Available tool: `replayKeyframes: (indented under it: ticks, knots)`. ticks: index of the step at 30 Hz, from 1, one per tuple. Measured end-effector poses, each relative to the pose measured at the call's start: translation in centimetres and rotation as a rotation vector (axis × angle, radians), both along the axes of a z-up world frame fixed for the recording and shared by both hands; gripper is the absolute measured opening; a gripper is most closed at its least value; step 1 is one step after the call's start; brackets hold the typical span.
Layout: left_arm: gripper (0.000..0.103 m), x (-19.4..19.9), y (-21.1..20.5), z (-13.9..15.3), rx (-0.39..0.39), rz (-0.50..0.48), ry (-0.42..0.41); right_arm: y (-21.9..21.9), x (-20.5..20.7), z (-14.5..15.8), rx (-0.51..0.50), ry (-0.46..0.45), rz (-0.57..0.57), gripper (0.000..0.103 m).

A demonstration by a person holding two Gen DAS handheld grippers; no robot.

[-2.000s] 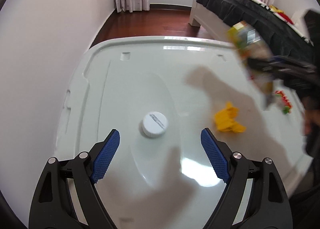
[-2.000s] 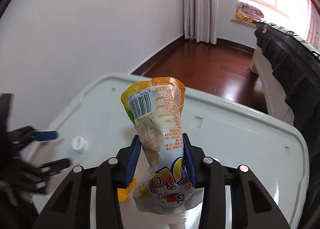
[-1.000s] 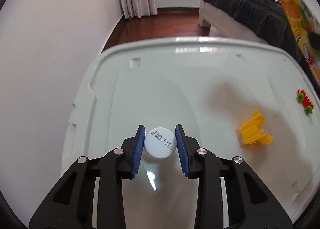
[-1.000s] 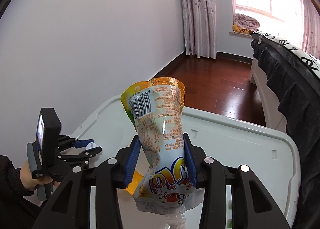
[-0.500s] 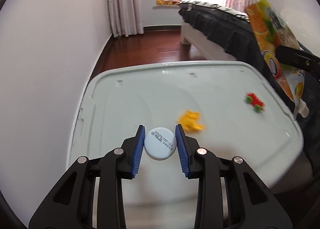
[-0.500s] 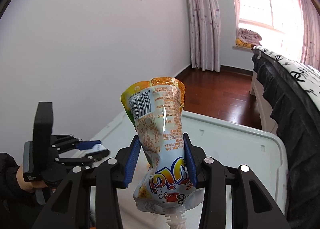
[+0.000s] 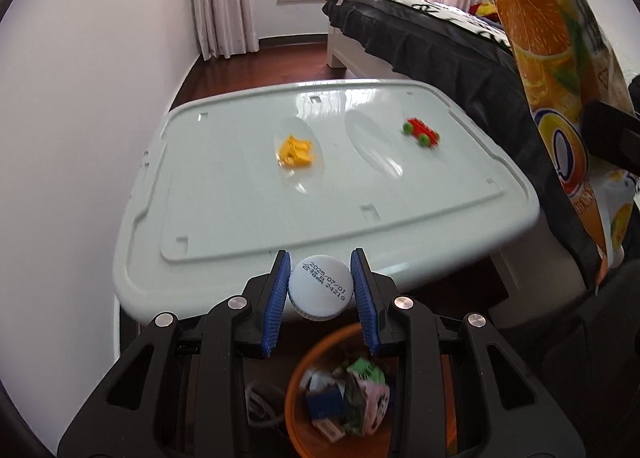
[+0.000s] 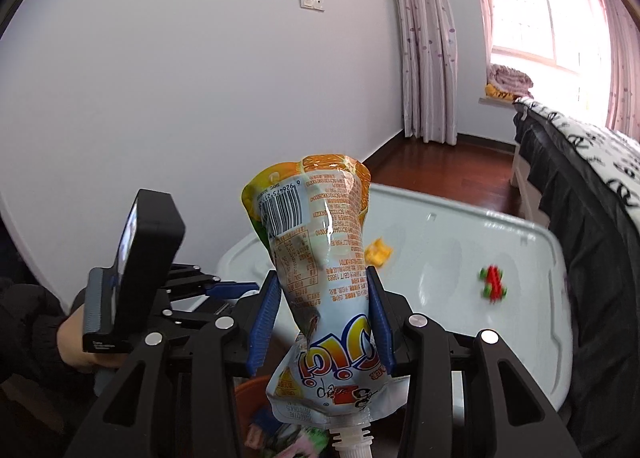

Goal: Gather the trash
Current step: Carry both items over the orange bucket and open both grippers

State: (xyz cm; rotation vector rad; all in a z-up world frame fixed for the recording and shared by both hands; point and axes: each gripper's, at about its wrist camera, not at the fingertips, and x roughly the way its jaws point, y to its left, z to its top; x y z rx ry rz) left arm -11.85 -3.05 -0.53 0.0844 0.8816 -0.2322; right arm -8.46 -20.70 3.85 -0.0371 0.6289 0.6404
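My left gripper (image 7: 320,292) is shut on a white bottle cap (image 7: 320,289) with a printed date. It holds the cap off the front edge of the white box lid (image 7: 224,218), above an orange trash bin (image 7: 308,430) with wrappers in it. My right gripper (image 8: 322,316) is shut on an orange juice pouch (image 8: 320,258), spout down; the pouch also shows in the left wrist view (image 7: 560,98). The bin rim (image 8: 250,388) shows below the pouch. A crumpled yellow wrapper (image 7: 295,151) lies on the lid. The left gripper (image 8: 232,288) shows in the right wrist view.
A red and green toy car (image 7: 421,132) sits on the lid's right side. A bed with a black cover (image 7: 440,42) stands to the right. A white wall (image 7: 80,98) runs along the left. Dark wood floor (image 7: 260,66) lies behind the box.
My left gripper closed on the cap, lifted it and drew back from the lid to above the bin. My right gripper kept the pouch and also pulled back towards the bin.
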Motion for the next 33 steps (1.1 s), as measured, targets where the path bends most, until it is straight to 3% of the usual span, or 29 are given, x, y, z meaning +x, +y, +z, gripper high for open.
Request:
replayKeyframes:
  ticks: [6,20,33]
  knots:
    - [0.031,-3.6,-1.1,-1.1,0.009,0.000,0.026,0.0,-3.6,-1.4,-0.013,0.050,0.016,0.042]
    - [0.031,-7.8,-1.8,-6.9,0.062,0.038,0.126,0.8,-6.9,-9.8,-0.047,0.256,-0.014,0.042]
    - [0.031,-7.9,-1.3,-8.6,0.074,0.054,0.156,1.4,-6.9,-10.3,-0.055,0.276,0.005,0.043]
